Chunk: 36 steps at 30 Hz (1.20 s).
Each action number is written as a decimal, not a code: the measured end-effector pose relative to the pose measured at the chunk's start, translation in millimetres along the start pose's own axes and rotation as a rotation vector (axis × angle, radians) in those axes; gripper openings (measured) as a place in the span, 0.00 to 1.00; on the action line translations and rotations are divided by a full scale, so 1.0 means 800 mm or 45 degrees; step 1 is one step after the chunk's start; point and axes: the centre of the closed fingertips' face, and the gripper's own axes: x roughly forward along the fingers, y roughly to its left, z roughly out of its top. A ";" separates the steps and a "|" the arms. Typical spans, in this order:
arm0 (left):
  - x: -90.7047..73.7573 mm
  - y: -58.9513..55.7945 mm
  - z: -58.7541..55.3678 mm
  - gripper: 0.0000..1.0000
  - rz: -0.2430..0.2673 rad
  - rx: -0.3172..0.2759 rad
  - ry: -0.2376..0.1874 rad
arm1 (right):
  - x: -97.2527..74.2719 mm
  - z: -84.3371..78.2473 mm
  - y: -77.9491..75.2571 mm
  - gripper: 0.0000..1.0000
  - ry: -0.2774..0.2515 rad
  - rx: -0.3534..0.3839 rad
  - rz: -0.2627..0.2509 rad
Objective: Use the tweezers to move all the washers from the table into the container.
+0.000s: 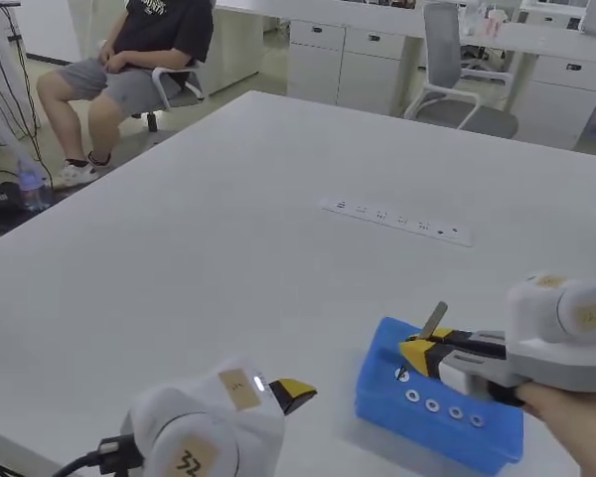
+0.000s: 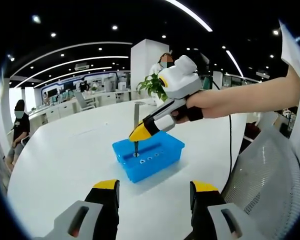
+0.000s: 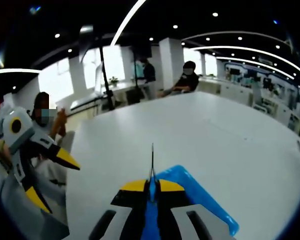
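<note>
Our right tongs (image 1: 414,350) clamp the slim metal tweezers (image 1: 433,322) upright, with the tip straight above the small silver washers (image 1: 433,404) rowed in the blue plastic container (image 1: 432,434), lower right — left tongs (image 2: 154,189) gape empty, farther off.

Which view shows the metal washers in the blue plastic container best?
Head view: it looks down on the washers in a row. Left gripper view gives tiny specks; right gripper view catches the container rim.

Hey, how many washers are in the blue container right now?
4: washers in a row on the container floor, running rightward from the tweezers tip. A fifth may sit at the tip; the right tool may hide more.
</note>
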 end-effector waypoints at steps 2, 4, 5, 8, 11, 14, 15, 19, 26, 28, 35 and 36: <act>0.000 0.000 0.000 0.56 -0.001 -0.001 -0.001 | 0.004 -0.003 -0.003 0.04 -0.001 0.014 0.001; 0.000 0.000 0.000 0.56 0.000 -0.003 0.000 | 0.009 -0.008 -0.006 0.04 -0.002 0.029 0.004; 0.000 0.000 0.000 0.56 -0.001 -0.003 0.001 | 0.013 -0.011 -0.008 0.04 0.000 0.043 0.004; 0.000 0.000 -0.001 0.56 -0.002 -0.002 0.003 | 0.018 -0.017 -0.012 0.04 0.006 0.062 0.001; 0.000 0.000 -0.001 0.56 -0.002 -0.003 0.006 | 0.023 -0.016 -0.016 0.04 -0.018 0.102 0.000; 0.001 -0.001 -0.002 0.56 -0.005 -0.002 0.012 | 0.028 -0.020 -0.020 0.04 0.009 0.091 -0.007; 0.001 -0.001 -0.003 0.56 -0.005 0.000 0.013 | 0.029 -0.020 -0.021 0.04 0.012 0.091 -0.005; 0.000 0.000 -0.003 0.56 -0.004 -0.004 0.013 | 0.031 -0.023 -0.017 0.04 0.028 0.064 0.007; -0.005 -0.002 0.016 0.57 -0.023 -0.078 -0.097 | 0.034 -0.033 -0.012 0.04 0.058 0.036 0.020; -0.005 -0.001 0.017 0.58 -0.013 -0.090 -0.102 | 0.033 -0.033 -0.011 0.04 0.051 0.035 0.020; -0.010 -0.007 0.043 0.63 -0.045 -0.198 -0.223 | 0.032 -0.034 -0.012 0.04 0.046 0.020 0.036; -0.010 -0.006 0.043 0.62 -0.043 -0.203 -0.224 | 0.031 -0.034 -0.010 0.04 0.052 0.020 0.048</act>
